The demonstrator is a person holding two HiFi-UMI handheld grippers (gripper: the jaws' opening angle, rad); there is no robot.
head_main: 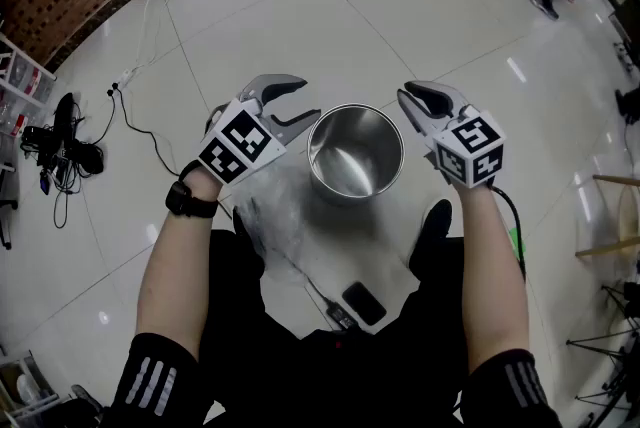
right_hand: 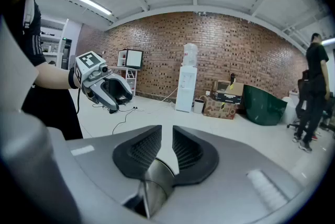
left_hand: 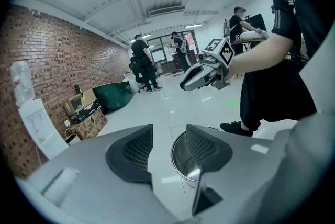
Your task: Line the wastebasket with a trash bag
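While the steel wastebasket (head_main: 355, 154) stands unlined on the tiled floor (head_main: 400, 16), the left gripper (head_main: 305, 101) and right gripper (head_main: 412, 96) flank its rim, both empty, left jaws wide apart, right jaws narrowly parted. A filmy clear sheet (head_main: 275, 216), apparently the trash bag, lies just beside the basket, seemingly within reach for pickup

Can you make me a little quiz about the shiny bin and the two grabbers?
1. True or false: a bag already lines the metal wastebasket.
2. Whose jaws stand wider apart: the left gripper or the right gripper?
3. Fill in: seen from the head view, the metal wastebasket stands ___ the two grippers.

Key: 1 false, its inside is bare metal. 2 the left gripper. 3 between.
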